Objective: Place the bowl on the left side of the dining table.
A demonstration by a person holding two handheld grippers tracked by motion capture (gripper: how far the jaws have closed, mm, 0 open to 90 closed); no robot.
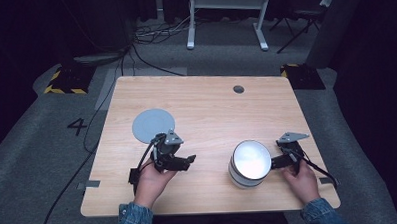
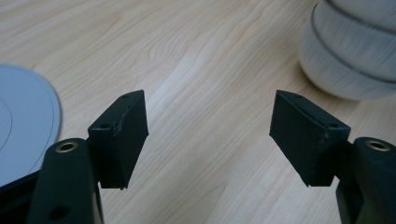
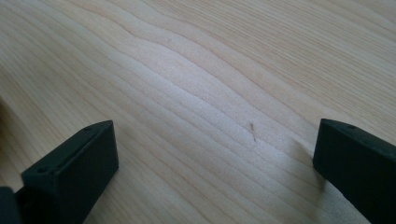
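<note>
Bowls (image 1: 250,163), stacked white, are seen near the table's (image 1: 211,111) right front, just left of the right gripper (image 1: 281,161), which is nearer than the left gripper (image 1: 188,161). Both grippers are held wide open and empty. A grey disc (image 1: 153,124) is seen far-left of the left gripper.

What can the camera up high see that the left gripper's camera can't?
From up high you see the person's two hands, the left hand and the right hand, the right gripper beside the bowl, a small dark hole in the table and the grey floor. The left gripper view alone gives a close look at bare wood between its open jaws. Both show the left gripper, the grey plate, the white bowl and the wooden table.
</note>
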